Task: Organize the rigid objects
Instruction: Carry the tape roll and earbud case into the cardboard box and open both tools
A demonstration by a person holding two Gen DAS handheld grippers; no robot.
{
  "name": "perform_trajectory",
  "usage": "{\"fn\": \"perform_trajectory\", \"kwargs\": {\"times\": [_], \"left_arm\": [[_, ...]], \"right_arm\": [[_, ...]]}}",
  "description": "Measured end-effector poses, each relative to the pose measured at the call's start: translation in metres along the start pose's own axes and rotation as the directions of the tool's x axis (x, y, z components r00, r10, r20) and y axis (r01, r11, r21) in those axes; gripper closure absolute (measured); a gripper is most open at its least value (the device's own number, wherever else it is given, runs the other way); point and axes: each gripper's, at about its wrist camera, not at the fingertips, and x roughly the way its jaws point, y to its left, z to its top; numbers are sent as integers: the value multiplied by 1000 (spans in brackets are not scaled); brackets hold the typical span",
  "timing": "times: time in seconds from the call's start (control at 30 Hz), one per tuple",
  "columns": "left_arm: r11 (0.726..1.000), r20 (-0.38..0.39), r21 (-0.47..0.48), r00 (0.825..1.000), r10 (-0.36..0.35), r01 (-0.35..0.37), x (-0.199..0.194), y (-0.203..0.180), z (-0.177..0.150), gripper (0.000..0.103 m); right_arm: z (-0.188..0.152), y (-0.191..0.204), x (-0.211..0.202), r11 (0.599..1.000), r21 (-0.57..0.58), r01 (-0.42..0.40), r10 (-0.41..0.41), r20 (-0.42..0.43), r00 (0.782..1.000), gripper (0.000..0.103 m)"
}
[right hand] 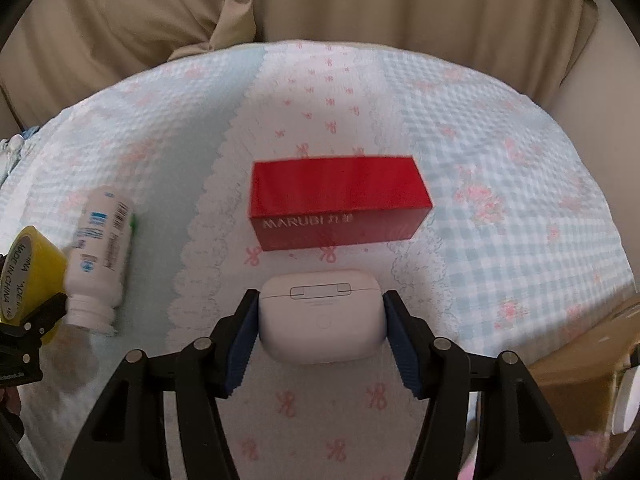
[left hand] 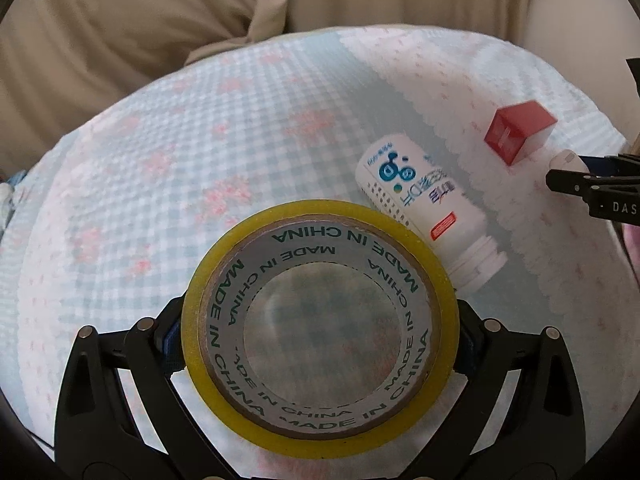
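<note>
My left gripper (left hand: pixel 320 324) is shut on a yellow roll of packing tape (left hand: pixel 224 344), held over the bed. A white bottle (left hand: pixel 424 208) lies on its side just right of the tape; it also shows in the right wrist view (right hand: pixel 100 256). My right gripper (right hand: pixel 320 316) is shut on a white earbud case (right hand: pixel 320 320). A red box (right hand: pixel 340 204) lies just beyond the case and shows in the left wrist view (left hand: pixel 518 130) too. The tape also shows at the left edge of the right wrist view (right hand: pixel 28 276).
A light blue checked bedcover with pink bows (right hand: pixel 500 160) covers the surface. Beige bedding (left hand: pixel 140 20) is bunched along the far side. A brown cardboard box (right hand: pixel 580 368) sits at the right edge.
</note>
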Motion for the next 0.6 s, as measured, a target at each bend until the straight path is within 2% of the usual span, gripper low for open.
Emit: {"fn": "perform_trajectory", "kwargs": {"times": [0.17,0.33,0.6], "left_arm": [[1000,23,-22,1000,8,-8,-33,5,4,6],[999,39,-46,999,7,-5,-84,9,15,6],[996,35,-79,999,-30,32,-197,1,46,6]], "right_arm": [[4,3,-33,1000,4,-1,1,21,1000,46],[7,3,-76,999,31,-12,11,36,999,46],[14,-4,-191,994,109,-14,13,16,1000,46]]}}
